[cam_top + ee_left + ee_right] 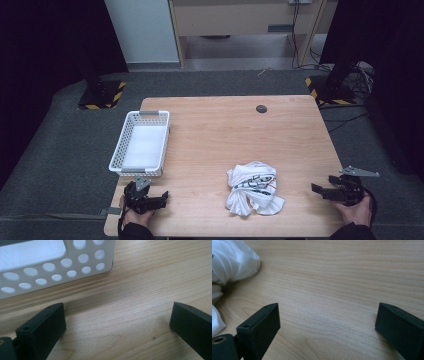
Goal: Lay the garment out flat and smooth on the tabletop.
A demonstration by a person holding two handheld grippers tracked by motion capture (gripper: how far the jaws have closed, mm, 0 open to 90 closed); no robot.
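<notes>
- Crumpled white garment (253,193) lies on the table (225,130) near the front edge, between both grippers, touching neither.
- Left gripper (159,199): jaws wide apart, holding nothing, just in front of the white basket (120,150).
- Right gripper (320,190): jaws spread wide, empty, cloth to its left.
- Likely next: approach low, pinch an outer fold, not the bulk.

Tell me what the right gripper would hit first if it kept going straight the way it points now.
Probably the crumpled white cloth: the right gripper, jaws open, points left across the table toward it. In its own view the cloth sits off to the left, so it might only graze the edge.
</notes>
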